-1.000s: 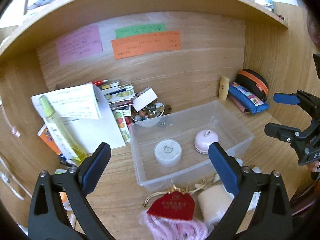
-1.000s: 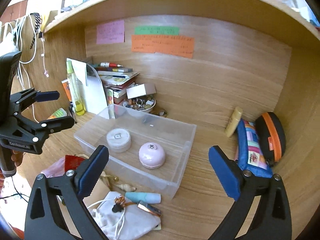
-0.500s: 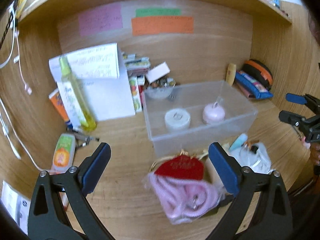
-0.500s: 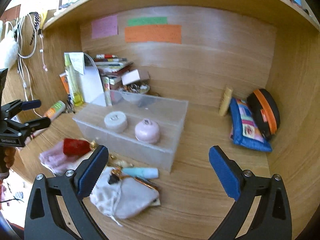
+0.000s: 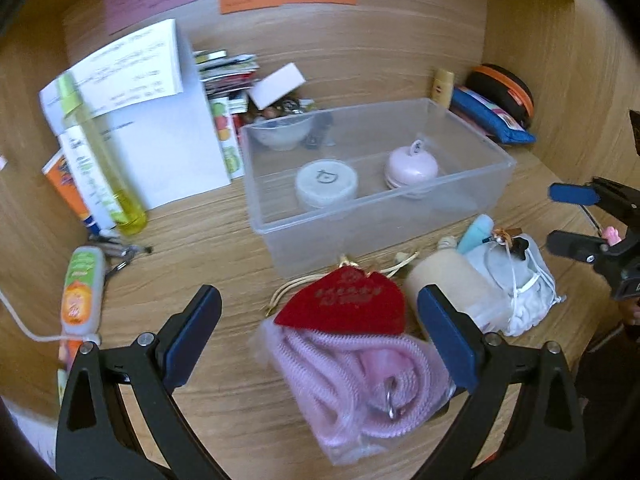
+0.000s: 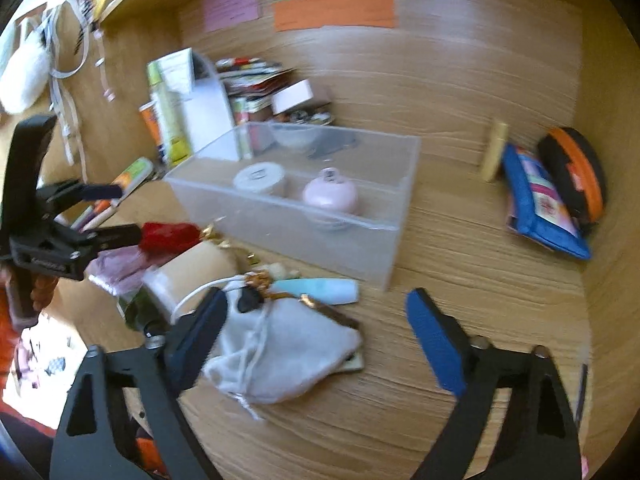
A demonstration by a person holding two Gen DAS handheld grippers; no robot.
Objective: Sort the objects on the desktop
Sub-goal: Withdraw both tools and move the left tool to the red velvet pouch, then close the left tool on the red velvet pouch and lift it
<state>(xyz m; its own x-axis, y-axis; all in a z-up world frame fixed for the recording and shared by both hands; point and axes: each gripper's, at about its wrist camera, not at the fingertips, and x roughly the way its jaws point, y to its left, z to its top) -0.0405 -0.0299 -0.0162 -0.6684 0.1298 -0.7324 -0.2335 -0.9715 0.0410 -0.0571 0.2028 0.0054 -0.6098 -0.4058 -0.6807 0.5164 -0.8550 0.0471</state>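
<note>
We have dropped the left gripper toward the pink cord bundle, lying under the red pouch before the clear bin. Soft and light; we'd pinch its middle. Both grippers gape empty, right gripper included.

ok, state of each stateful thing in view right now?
Clear plastic bin: lidless, holding two round cases.
White round case: closed, in bin.
Pink round case: closed, in bin.
White drawstring pouch: lying flat on desk.
Left gripper: open.
Right gripper: open.
</note>
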